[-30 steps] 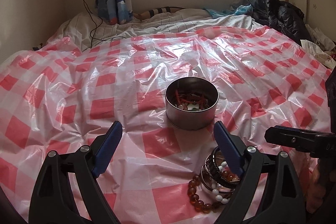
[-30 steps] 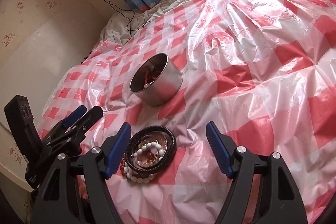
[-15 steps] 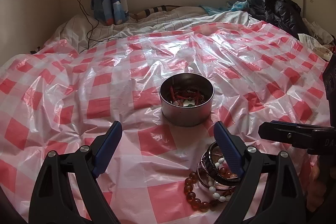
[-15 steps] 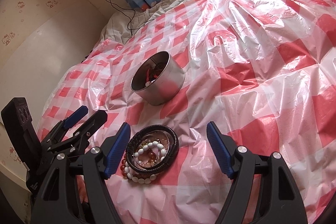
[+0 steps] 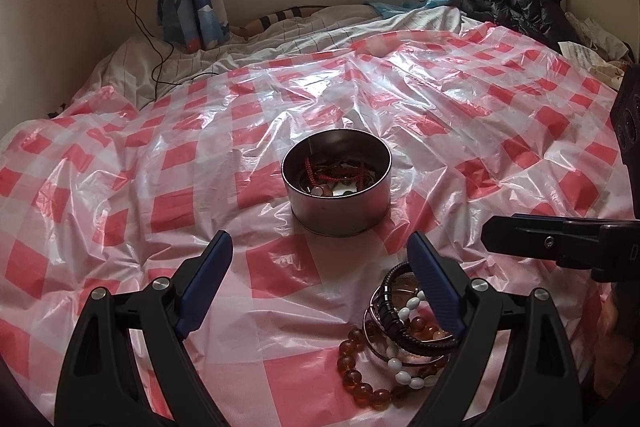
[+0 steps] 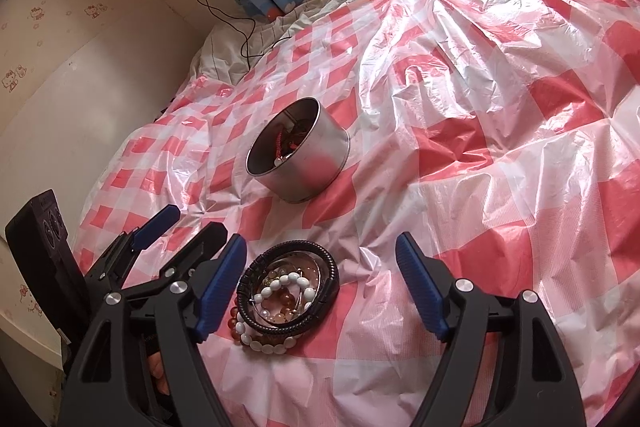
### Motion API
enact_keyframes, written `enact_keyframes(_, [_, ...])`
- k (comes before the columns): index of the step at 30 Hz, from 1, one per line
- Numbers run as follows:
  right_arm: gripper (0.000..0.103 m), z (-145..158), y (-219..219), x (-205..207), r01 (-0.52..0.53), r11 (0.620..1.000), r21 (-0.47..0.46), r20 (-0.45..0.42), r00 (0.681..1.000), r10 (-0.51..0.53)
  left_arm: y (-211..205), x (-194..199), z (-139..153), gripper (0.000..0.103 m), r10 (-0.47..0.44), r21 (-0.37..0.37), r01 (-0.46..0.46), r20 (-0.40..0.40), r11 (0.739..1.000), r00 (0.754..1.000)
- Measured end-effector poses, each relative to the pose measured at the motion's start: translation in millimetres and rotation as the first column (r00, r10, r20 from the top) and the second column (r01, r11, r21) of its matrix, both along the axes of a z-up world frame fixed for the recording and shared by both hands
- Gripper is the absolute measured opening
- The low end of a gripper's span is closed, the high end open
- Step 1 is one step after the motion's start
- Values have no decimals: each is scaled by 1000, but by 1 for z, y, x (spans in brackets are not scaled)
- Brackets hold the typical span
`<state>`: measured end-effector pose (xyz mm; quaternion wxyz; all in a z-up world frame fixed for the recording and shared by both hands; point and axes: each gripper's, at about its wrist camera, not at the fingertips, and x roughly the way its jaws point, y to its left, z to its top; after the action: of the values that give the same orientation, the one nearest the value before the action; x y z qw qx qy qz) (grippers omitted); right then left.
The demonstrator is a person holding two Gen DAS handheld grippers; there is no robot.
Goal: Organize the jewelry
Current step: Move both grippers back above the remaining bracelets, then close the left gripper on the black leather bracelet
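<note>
We hold both tools above a bed covered by a red-and-white checked plastic sheet, and the jewelry is split between two places: a round metal tin near the middle of the sheet already holds red beaded strands and a few other pieces, while a stack of bracelets lies on the sheet near us, well apart from the tin. The stack has a dark braided band on top, a white bead bracelet and an amber bead bracelet beneath, with thin metal bangles nested inside. The left tool has its jaws spread wide and empty, its right finger passing over the stack; the right tool is likewise wide open and empty, with the stack just inside its left finger. To do this step well, we judge we should centre one tool over a single bracelet's edge, lower until one finger slips inside the ring, and pinch only that piece, since the slick sheet may let the pile slide and the loops could lift together.
</note>
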<state>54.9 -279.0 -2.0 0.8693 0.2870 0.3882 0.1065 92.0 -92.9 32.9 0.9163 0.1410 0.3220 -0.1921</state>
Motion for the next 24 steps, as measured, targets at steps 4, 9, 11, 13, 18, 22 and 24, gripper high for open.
enact_keyframes(4, [75, 0, -2, 1, 12, 1000, 9, 1, 1000, -12, 1, 7, -6, 85, -45, -75, 38, -94, 996, 995])
enact_keyframes(9, [75, -3, -10, 1, 35, 998, 58, -9, 999, -34, 29, 39, -25, 85, -121, -390, -39, -376, 920, 919])
enact_keyframes(11, [75, -3, -13, 1, 38, 996, 76, -10, 999, -37, 39, 45, -29, 85, -105, -421, -82, -402, 904, 909])
enact_keyframes(13, [75, -3, -14, 1, 37, 996, 84, -10, 999, -37, 40, 45, -30, 85, -95, -416, -89, -400, 905, 912])
enact_keyframes(18, [75, -3, -13, 1, 33, 996, 86, -12, 999, -33, 22, 38, -29, 85, -118, -330, -5, -352, 944, 928])
enact_keyframes(22, [75, -2, -13, 1, 33, 996, 87, -12, 999, -33, 1, 24, -28, 80, -140, -198, 86, -278, 976, 950])
enact_keyframes(24, [75, -3, -13, 1, 33, 996, 86, -12, 999, -32, -2, 23, -30, 68, -145, -176, 97, -282, 980, 949])
